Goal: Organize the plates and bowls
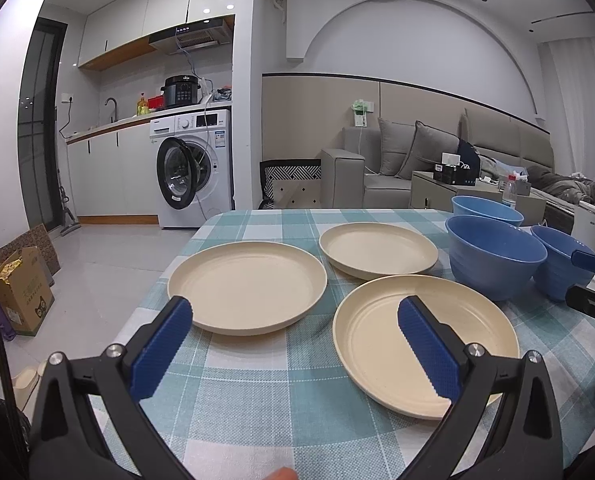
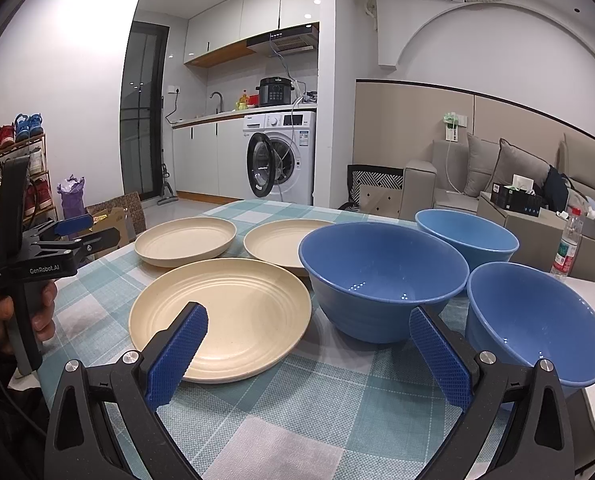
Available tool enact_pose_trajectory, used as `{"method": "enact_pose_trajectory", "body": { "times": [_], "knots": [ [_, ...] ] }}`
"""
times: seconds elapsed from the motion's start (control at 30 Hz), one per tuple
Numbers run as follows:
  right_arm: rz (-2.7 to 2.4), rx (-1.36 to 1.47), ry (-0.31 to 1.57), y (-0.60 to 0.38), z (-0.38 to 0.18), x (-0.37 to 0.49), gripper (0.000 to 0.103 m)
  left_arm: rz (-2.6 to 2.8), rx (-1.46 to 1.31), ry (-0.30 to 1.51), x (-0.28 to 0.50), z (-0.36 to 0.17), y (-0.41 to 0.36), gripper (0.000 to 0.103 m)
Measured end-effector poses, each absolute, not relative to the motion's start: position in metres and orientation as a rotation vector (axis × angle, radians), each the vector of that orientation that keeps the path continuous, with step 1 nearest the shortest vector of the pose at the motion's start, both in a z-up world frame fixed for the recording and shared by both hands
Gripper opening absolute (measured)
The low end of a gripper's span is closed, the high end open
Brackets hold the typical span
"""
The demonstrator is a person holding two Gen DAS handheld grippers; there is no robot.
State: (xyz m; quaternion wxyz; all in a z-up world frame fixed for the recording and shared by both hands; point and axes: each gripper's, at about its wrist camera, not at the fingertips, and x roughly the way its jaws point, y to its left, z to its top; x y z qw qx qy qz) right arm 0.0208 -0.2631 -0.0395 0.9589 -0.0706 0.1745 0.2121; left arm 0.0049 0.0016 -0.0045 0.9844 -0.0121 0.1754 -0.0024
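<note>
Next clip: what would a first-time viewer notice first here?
Three cream plates lie spread singly on the left half of the teal checked tablecloth, and three blue bowls stand clustered to their right. Both grippers, left and right, hang open and empty at the near edge. Behind, a washing machine door stands open.

Table covered by teal-and-white checked cloth point(image 2: 329, 408). Directly on it: three cream plates point(image 2: 225, 316) point(image 2: 185, 240) point(image 2: 275, 246), none stacked; three blue bowls point(image 2: 381, 276) point(image 2: 467, 236) point(image 2: 533, 316) clustered just beside them, upright.
</note>
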Motion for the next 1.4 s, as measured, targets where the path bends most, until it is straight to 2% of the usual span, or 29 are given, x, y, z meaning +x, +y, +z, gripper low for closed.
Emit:
{"method": "enact_pose_trajectory", "body": {
  "times": [0.73,1.4],
  "knots": [
    [0.426,-0.144,0.356,-0.263,-0.04,0.022,0.103,0.025,-0.01,0.386,0.004,-0.002,0.002,0.103],
    [0.42,-0.17,0.422,-0.247,-0.039,0.026,0.103,0.032,-0.015,0.344,-0.003,0.018,0.003,0.103]
  ]
}}
